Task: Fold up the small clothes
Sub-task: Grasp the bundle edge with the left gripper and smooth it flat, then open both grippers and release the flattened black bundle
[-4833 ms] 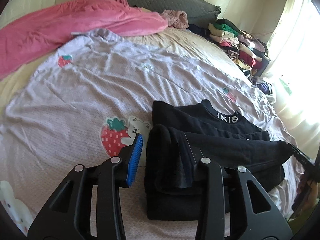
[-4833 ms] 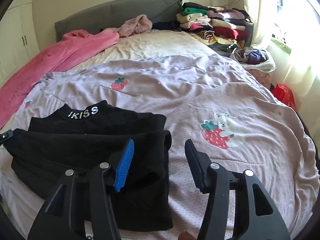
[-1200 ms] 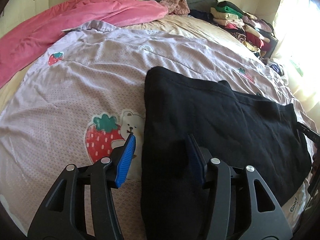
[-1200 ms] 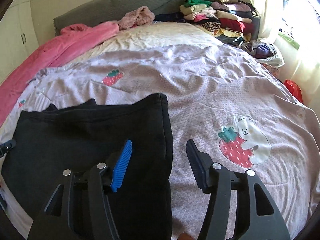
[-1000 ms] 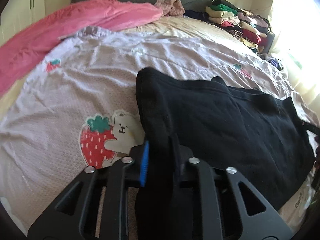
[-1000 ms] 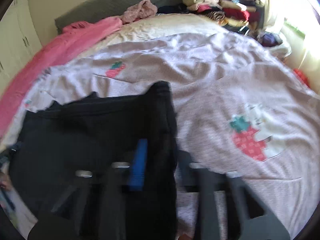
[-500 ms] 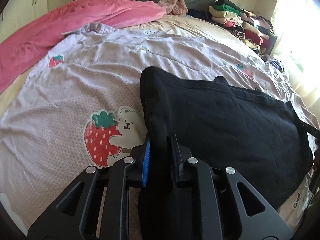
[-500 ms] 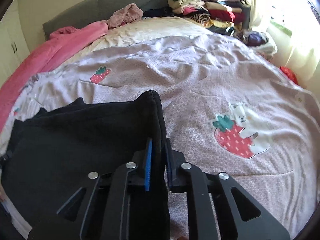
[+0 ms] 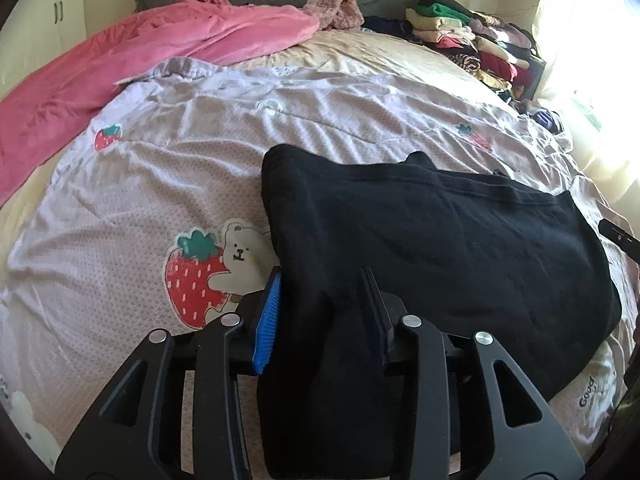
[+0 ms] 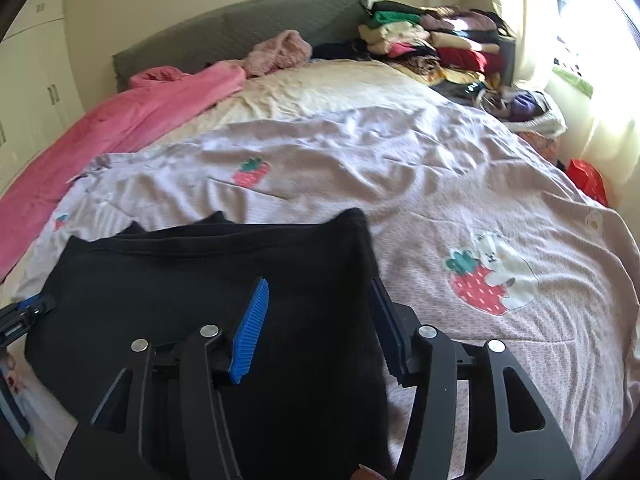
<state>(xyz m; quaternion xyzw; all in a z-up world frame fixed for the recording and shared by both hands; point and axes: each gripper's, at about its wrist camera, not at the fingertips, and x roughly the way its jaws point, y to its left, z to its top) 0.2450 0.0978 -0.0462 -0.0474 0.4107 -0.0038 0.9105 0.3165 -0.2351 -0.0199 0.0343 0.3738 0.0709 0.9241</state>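
Both claws have let go since half a second ago: the left gripper (image 9: 320,312) and right gripper (image 10: 320,316), then pinched shut on the cloth, now stand with jaws spread around its near edge. One black garment (image 9: 440,240) lies folded over on the near part of the lilac bedspread (image 9: 200,152), its collar hidden. Likely one more fold remains. Counted: one pink blanket (image 9: 140,52) far left, one stack of clothes (image 9: 472,44) far right.
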